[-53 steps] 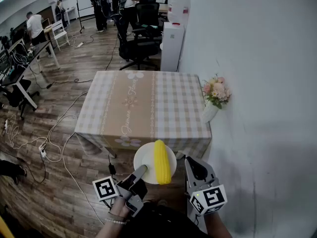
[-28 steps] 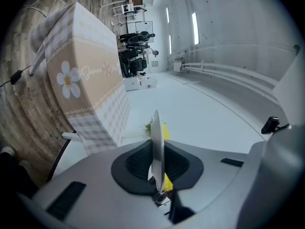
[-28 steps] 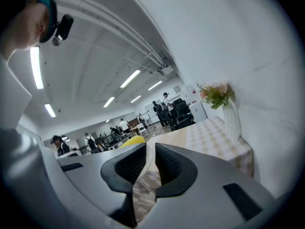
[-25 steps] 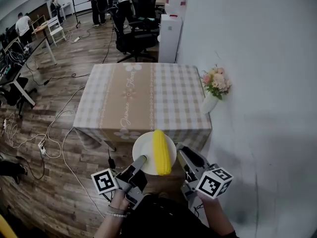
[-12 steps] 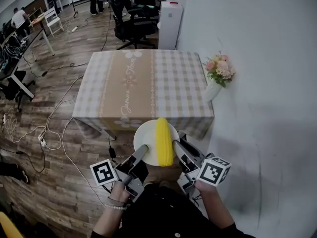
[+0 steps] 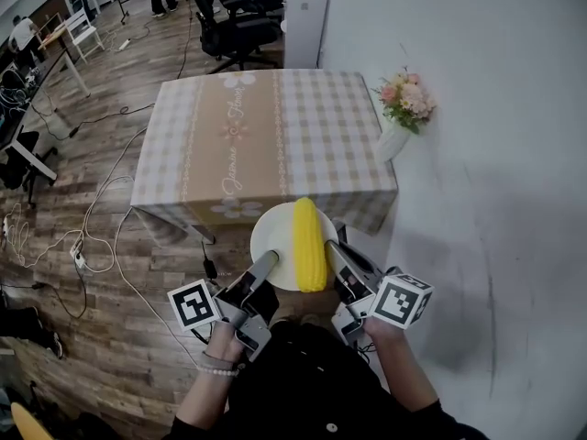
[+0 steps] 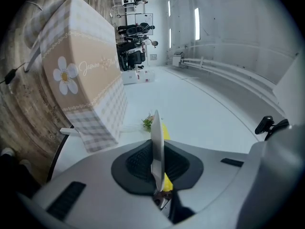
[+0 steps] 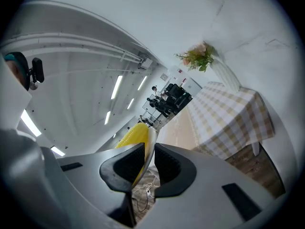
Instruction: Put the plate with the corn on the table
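A white plate (image 6: 273, 238) carries a yellow corn cob (image 6: 309, 244) and hangs in the air just before the near edge of the table (image 6: 266, 136), which has a checked cloth. My left gripper (image 6: 270, 262) is shut on the plate's near left rim; in the left gripper view the plate (image 7: 156, 137) stands edge-on between the pads, with the corn (image 7: 165, 130) behind it. My right gripper (image 6: 332, 250) has just been closing on the right rim. The right gripper view shows the plate (image 8: 150, 144) and the corn (image 8: 133, 135) between the pads.
A white vase of flowers (image 6: 402, 108) stands against the wall (image 6: 495, 154) at the table's right edge. Cables (image 6: 92, 236) trail over the wooden floor on the left. Office chairs (image 6: 229, 16), a white cabinet (image 6: 304, 7) and people stand beyond the table.
The right gripper moved in from the right onto the plate's rim and its jaws narrowed on it. The table has come closer, so the plate now overlaps its near edge.
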{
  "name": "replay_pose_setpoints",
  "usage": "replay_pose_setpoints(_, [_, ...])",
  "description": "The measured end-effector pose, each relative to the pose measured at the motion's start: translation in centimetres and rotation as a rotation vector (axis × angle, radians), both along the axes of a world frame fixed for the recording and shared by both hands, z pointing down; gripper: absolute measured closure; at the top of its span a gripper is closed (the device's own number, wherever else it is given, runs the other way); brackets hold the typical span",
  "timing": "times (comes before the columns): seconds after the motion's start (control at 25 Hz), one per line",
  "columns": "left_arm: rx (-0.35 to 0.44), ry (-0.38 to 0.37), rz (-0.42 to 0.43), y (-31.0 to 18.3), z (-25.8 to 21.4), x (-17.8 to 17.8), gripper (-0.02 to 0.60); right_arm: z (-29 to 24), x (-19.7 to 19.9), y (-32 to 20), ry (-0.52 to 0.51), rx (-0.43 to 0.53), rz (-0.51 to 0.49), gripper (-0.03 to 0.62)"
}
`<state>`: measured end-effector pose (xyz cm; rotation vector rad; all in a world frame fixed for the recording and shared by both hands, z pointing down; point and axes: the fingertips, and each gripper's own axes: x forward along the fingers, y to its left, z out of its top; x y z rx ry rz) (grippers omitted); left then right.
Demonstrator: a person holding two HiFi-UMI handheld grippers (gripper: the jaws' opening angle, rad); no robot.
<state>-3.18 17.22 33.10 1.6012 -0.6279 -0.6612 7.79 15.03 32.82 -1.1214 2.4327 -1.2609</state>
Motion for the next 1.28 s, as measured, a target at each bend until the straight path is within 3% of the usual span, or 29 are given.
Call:
replay_pose_setpoints(0.76, [-0.025, -0.013, 0.002, 2.8, 1.2, -3.2, 0.545, 1.1, -3.2, 2.8, -0.016, -0.006, -0.007, 0.504])
replay_pose_setpoints(1.28, [-0.017, -0.012, 0.017, 2.3, 0.9, -2.7, 0.546, 0.6, -2.7, 2.5, -0.002, -0.003, 0.007, 0.505])
